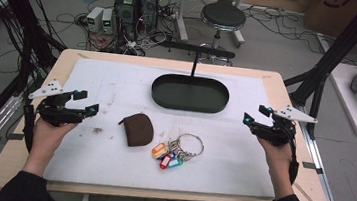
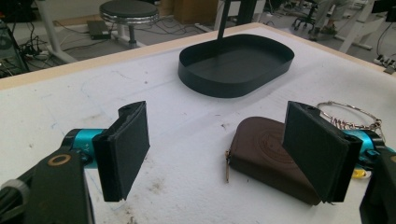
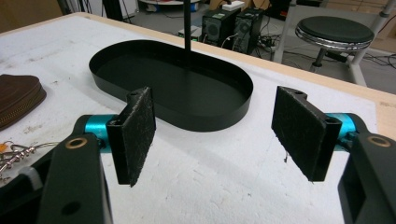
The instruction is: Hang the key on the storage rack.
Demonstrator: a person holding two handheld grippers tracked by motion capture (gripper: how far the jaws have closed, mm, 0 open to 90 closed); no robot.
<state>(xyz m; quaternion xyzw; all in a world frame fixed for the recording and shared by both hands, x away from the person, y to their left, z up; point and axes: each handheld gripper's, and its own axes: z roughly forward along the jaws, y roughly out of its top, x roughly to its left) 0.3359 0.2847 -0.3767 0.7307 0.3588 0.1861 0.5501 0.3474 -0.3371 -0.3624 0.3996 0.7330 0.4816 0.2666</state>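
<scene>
One small brown zip pouch (image 1: pixel 137 129) lies flat on the white foam mat (image 1: pixel 109 163), near the middle of the table and a little toward the person's left. It is a rounded, soft-looking case with a stitched seam and a zipper running along its edge, the pull sticking out at one corner. Just beside it on the right sits one bunch of keys (image 1: pixel 177 150): a thin metal ring carrying plastic tags in orange, red and blue. Behind both, toward the far edge, there is one black oval tray (image 1: pixel 188 104) with a low upright wall of thin metal, and one slim black post rises at its back rim.

Left gripper (image 1: pixel 88 102) hovers left of the pouch, jaws spread wide, nothing between the flat black pads (image 2: pixel 126 149). Right gripper (image 1: pixel 257 116) hangs over the mat's right side, well apart from the keys, jaws wide too, rough felt-like pads bare.
</scene>
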